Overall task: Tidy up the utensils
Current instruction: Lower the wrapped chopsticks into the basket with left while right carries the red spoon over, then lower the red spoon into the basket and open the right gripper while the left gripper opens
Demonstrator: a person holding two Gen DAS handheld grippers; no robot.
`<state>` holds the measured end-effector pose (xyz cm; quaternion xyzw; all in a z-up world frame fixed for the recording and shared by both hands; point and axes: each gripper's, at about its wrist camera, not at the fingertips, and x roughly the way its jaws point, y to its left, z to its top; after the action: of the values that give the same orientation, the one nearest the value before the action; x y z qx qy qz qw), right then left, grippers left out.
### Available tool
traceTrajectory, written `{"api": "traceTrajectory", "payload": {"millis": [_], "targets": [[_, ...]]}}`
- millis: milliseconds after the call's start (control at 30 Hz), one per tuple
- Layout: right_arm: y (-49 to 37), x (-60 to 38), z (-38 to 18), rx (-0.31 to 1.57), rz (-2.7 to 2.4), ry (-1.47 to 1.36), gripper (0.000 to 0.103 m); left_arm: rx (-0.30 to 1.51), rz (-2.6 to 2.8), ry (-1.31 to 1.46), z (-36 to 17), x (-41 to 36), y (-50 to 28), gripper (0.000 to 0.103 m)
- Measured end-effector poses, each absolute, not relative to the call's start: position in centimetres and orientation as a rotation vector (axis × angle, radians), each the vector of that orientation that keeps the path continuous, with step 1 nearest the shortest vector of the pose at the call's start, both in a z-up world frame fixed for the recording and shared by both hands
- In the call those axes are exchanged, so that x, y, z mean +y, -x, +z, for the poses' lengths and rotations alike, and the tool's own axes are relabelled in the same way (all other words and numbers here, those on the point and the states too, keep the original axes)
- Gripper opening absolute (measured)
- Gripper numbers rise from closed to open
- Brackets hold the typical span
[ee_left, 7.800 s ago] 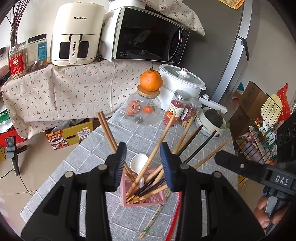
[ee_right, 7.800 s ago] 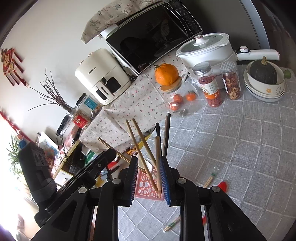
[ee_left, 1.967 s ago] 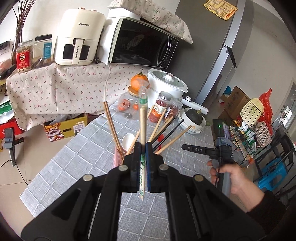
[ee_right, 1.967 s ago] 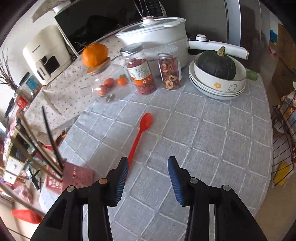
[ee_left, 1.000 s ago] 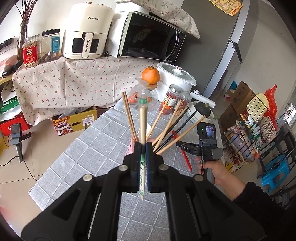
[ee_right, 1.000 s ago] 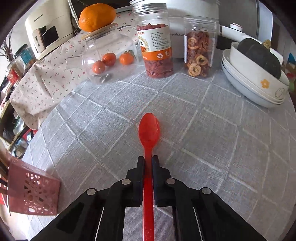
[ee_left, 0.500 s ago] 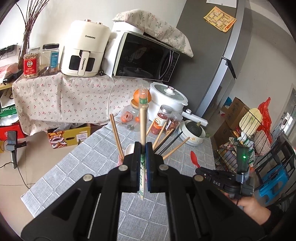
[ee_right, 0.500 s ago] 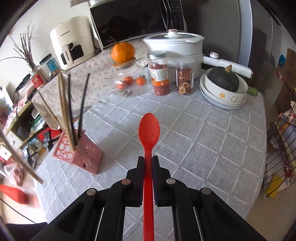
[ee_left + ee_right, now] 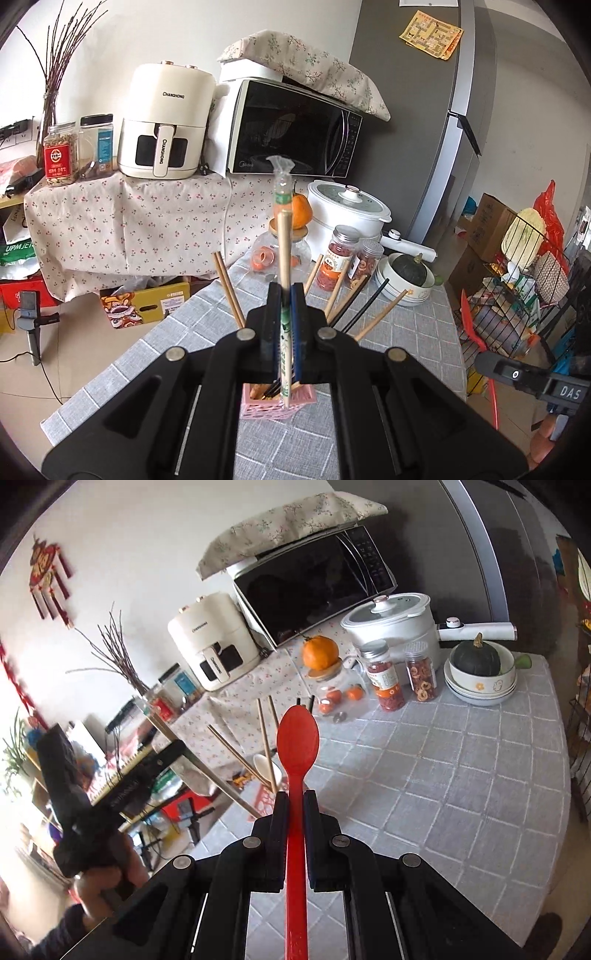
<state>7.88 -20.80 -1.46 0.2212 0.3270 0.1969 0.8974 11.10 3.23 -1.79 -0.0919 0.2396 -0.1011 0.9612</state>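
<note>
In the left wrist view my left gripper [image 9: 284, 295] is shut on a pair of wrapped chopsticks [image 9: 283, 236] that stands upright, its lower end just over the pink holder [image 9: 264, 406]. Several wooden and black chopsticks [image 9: 227, 288] lean out of that holder. My right gripper [image 9: 294, 801] is shut on the handle of a red spoon [image 9: 297, 738], held in the air above the grey checked table [image 9: 443, 775]. The holder [image 9: 266, 794] is mostly hidden behind the right fingers. The red spoon [image 9: 474, 325] also shows at the right of the left wrist view.
At the table's far end stand a glass jar [image 9: 334, 690] with an orange [image 9: 320, 651] on its lid, two spice jars [image 9: 384, 681], a white pot [image 9: 391, 622] and stacked bowls [image 9: 480, 686] holding a dark squash. A wire rack [image 9: 517, 295] stands right of the table.
My right gripper has lifted the red spoon off the table and carried it up and towards the holder. My left gripper, still holding the wrapped chopsticks, has shifted a little over the holder.
</note>
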Motion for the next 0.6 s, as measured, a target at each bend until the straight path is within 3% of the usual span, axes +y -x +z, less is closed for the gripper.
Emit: {"api": "traceTrajectory", "payload": {"millis": [333,600], "targets": [[-9.1,-17.9,-0.7,0.576,0.416,-0.499,0.008,0.395,-0.164,0.090,-2.5,2.6,-12.2,0.006],[-10.4,-16.4,-1.1,0.513,0.376,-0.552,0.008,0.524,-0.233,0.111,-4.3,2.8,-13.8,0.006]]}}
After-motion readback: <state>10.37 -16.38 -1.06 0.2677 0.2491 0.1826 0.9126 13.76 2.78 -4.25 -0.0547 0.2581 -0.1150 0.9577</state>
